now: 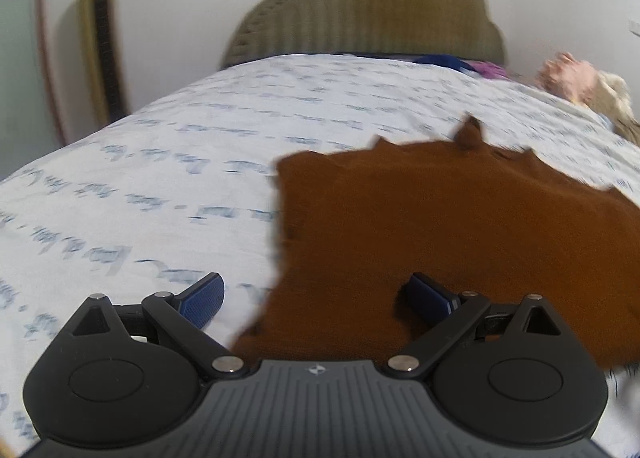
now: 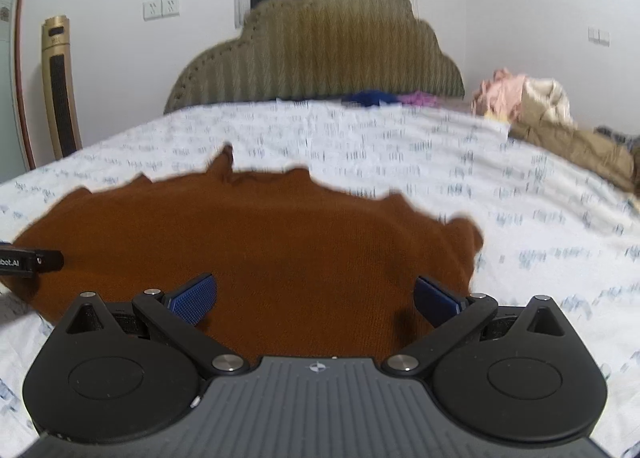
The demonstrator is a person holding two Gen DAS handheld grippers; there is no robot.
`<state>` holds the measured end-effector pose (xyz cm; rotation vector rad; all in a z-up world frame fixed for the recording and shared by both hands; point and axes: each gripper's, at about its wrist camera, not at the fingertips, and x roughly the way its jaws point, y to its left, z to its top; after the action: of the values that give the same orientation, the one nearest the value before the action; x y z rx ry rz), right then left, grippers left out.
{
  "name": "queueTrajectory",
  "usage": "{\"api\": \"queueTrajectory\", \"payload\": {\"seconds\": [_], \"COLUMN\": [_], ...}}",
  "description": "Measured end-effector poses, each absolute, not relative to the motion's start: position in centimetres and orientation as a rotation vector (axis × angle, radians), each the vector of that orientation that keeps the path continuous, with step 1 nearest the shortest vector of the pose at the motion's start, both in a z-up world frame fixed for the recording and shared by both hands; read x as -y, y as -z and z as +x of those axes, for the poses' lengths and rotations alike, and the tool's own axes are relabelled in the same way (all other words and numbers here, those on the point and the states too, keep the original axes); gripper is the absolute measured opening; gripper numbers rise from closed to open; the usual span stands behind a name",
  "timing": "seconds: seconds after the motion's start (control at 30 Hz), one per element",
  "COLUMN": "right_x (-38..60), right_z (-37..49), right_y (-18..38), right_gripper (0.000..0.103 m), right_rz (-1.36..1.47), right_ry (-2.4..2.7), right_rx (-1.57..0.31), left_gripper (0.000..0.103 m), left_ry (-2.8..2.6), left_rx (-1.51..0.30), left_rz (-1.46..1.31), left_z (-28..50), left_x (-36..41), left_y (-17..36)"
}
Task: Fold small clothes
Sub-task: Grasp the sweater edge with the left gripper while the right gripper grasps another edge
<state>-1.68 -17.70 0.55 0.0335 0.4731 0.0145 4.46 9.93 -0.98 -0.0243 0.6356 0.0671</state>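
Both grippers, left [image 1: 316, 300] and right [image 2: 316, 298], hang spread wide and empty over a brown garment [image 2: 248, 250] lying flat on the printed bedsheet [image 1: 160, 162].

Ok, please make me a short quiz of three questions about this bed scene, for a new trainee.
1. True or false: the left gripper is shut on the brown garment.
2. Multiple choice: where does the heap of other clothes lie in the right wrist view? A) far right of the bed sheet, B) on the floor, C) under the brown garment.
3. Fill in: the right gripper hovers with its jaws ____ over the garment.

Key:
1. False; its jaws are spread and hold nothing.
2. A.
3. Open.
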Motion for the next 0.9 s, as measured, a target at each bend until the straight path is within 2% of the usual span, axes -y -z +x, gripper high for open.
{"api": "queueTrajectory", "payload": {"seconds": [0.2, 0.33, 0.5, 0.63, 0.9], "right_x": [13.4, 8.4, 1.6, -2.2, -6.7], "right_z": [-2.9, -3.4, -4.2, -4.4, -2.8], "right_y": [-4.1, -4.4, -2.7, -1.6, -0.2], "right_gripper": [0.103, 0.103, 0.103, 0.102, 0.101], "right_rz": [-0.225, -0.475, -0.746, -0.819, -0.857], "right_ry": [-0.022, -0.085, -0.184, -0.289, -0.332], "right_rx": [-0.344, -0.305, -0.292, -0.333, -0.357], "left_gripper": [0.099, 0.099, 0.099, 0.099, 0.099], "left_ry": [-0.272, -0.205, 0.021, 0.193, 0.430], "left_rx": [-0.613, -0.699, -0.844, -0.941, -0.989], "left_rz": [-0.092, -0.168, -0.244, -0.361, -0.523], "left_z": [5.8, 8.9, 12.8, 15.4, 19.5], "left_x": [-15.1, -17.9, -18.1, -18.1, -17.8], "left_y": [-2.6, -3.3, -1.5, 0.3, 0.7]}}
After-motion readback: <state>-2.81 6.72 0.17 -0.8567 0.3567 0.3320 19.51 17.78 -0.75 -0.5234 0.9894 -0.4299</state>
